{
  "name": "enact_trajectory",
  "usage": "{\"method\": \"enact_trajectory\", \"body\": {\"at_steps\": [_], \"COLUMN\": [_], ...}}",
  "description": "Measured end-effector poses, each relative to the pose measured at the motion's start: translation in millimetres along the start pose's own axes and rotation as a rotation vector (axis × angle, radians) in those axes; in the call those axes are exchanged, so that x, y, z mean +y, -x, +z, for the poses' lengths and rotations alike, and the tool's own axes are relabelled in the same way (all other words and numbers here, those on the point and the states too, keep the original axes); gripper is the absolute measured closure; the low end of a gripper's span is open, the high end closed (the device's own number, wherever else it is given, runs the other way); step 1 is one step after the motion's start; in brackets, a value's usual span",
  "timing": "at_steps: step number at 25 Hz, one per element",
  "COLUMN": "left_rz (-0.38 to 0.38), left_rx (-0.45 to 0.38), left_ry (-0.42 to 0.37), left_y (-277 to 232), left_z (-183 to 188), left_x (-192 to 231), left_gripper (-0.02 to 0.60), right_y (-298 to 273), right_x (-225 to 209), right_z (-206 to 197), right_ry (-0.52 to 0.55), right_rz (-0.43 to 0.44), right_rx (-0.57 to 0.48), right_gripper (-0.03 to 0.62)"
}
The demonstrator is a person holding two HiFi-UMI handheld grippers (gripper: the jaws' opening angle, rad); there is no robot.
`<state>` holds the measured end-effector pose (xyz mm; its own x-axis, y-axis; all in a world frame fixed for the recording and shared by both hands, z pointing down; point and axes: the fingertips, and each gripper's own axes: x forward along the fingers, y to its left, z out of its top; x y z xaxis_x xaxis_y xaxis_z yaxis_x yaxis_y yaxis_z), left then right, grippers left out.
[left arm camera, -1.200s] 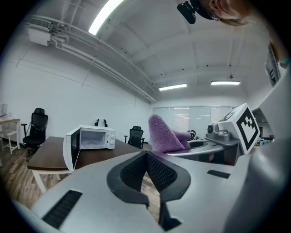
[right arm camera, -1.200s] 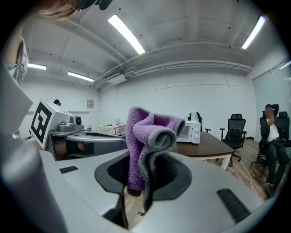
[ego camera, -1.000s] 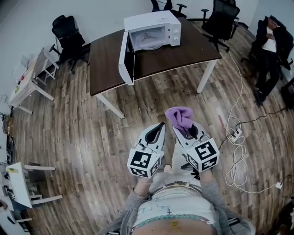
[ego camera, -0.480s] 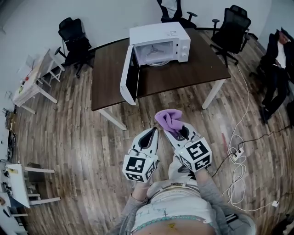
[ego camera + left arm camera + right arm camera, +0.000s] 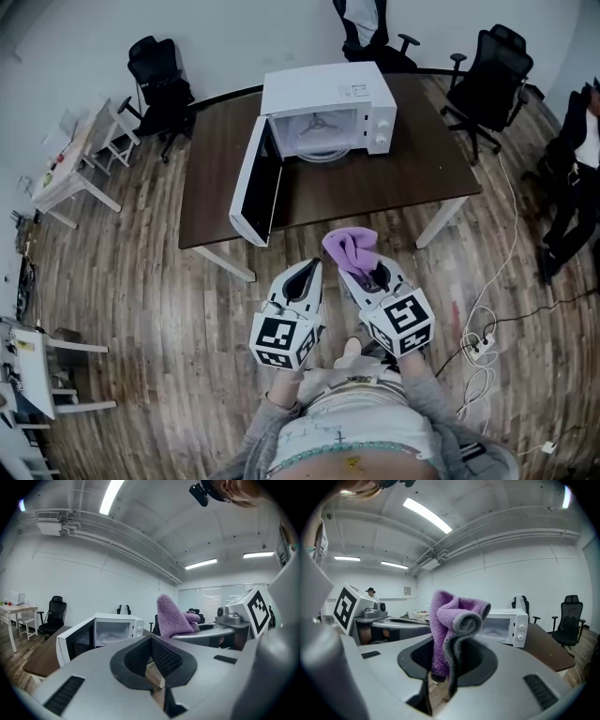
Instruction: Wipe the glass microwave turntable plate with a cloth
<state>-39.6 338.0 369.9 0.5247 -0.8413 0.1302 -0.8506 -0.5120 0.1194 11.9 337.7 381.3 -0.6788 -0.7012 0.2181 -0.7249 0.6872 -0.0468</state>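
A white microwave [image 5: 328,89] stands on a dark brown table [image 5: 412,178] with its door [image 5: 251,192] swung open to the left. The glass turntable plate [image 5: 322,148] lies inside the cavity. My right gripper [image 5: 359,262] is shut on a folded purple cloth [image 5: 352,246] that sticks up from its jaws, filling the right gripper view's centre as cloth [image 5: 450,630]. My left gripper [image 5: 307,269] is shut and holds nothing; its jaws meet at the tip [image 5: 152,641]. Both are held side by side over the wooden floor, short of the table's near edge and pointing at the microwave [image 5: 112,630].
Black office chairs [image 5: 164,80] [image 5: 492,66] stand around the table. A person [image 5: 581,150] stands at the far right. White cables and a power strip [image 5: 483,347] lie on the floor to the right. A small white table [image 5: 70,159] is at the left.
Both grippers have advanced together toward the table, the cloth still in the right one. The microwave and table now appear closer and lower in the head view.
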Motion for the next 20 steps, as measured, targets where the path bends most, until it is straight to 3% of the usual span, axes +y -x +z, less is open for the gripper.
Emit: {"method": "enact_trajectory", "body": {"at_steps": [14, 20], "left_rz": [0.008, -0.052], "left_rx": [0.034, 0.036], "left_ry": [-0.019, -0.021], "left_y": [-47, -81], "left_z": [-4, -2], "left_x": [6, 26], "left_gripper": [0.574, 0.574], "right_y": [-19, -46], "right_x": [-45, -65], "right_z": [-7, -6], "right_ry": [-0.027, -0.040], "right_rz": [-0.007, -0.048], "right_rx": [0.016, 0.023], "right_gripper": [0.482, 0.482]}}
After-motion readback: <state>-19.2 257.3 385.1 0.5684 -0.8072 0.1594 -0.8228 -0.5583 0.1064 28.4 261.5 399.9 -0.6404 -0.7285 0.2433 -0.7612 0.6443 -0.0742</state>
